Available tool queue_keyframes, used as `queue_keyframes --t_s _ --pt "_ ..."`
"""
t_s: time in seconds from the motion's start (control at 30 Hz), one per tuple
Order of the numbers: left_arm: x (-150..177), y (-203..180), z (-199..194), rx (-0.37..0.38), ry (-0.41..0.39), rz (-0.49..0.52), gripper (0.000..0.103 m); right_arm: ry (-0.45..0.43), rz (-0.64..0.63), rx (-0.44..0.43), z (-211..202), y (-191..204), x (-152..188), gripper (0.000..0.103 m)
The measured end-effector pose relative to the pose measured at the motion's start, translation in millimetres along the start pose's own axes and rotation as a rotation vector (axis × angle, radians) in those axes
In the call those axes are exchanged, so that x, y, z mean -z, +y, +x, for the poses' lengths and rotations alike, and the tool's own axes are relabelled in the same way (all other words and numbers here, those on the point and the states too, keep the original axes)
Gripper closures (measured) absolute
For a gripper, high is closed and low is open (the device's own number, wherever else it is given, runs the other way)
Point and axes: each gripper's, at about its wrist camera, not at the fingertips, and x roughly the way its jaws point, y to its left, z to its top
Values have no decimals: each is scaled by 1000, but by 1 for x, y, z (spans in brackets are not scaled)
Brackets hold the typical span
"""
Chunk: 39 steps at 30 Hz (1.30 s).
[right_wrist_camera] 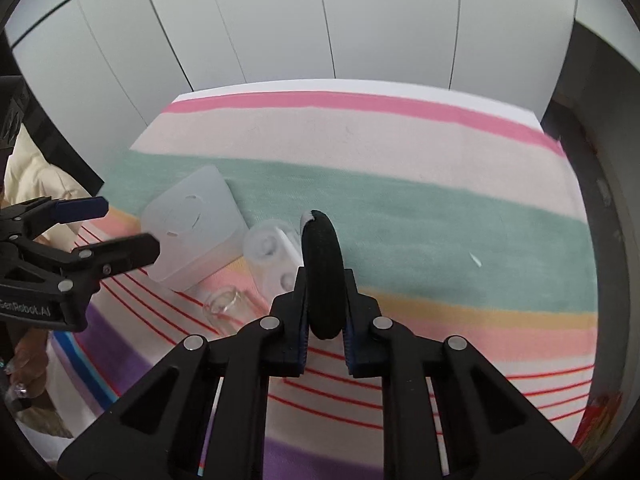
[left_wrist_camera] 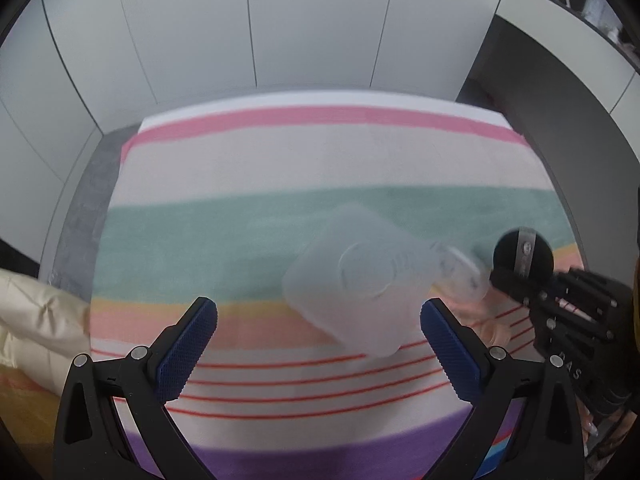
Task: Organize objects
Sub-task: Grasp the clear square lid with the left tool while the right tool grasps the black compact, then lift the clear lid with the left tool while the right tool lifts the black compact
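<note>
While right tool clamps a black disc, left tool gapes wide, empty.

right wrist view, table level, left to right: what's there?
left gripper → frosted square container → small clear jar lying on its side → clear plastic piece → black disc held in the right gripper → small white scrap.

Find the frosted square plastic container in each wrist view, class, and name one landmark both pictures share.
Left wrist view: the frosted square container lies right of centre on the striped cloth, just beyond the open left gripper.
Right wrist view: it sits left of centre, beside the left gripper's fingers.
Shared landmark: the black disc clamped in the right gripper, seen at the right in the left wrist view.
</note>
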Motion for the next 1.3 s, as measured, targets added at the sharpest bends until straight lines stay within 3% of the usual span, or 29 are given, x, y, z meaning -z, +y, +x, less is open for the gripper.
queue_keyframes --t_s 0.1,0.23,0.3,0.33,0.4,0.53,0.77,1.03,1.3 --pt "-8 -12 6 37 5 44 0 -8 56 -28 -5 -11 6 89" --pt "-10 -31 37 15 54 163 0 -3 98 -60 -11 -16 13 89" --pt "-8 -29 55 44 107 162 2 3 107 -70 -14 -15 16 89" --pt "-6 -28 56 27 83 160 5 6 105 -70 -16 -14 18 89" --pt "-6 -27 48 24 32 147 13 7 95 -63 -17 -15 19 89" --pt "-11 -12 32 85 3 18 14 1 91 -59 -23 -17 23 89" --pt "-22 8 7 -78 16 -136 14 -11 74 -16 -32 -13 24 89" --pt "-30 4 -34 -127 5 -134 14 11 70 29 -40 2 14 90" --pt "-36 -7 -95 -106 -35 -113 14 -49 30 98 -97 20 -11 90"
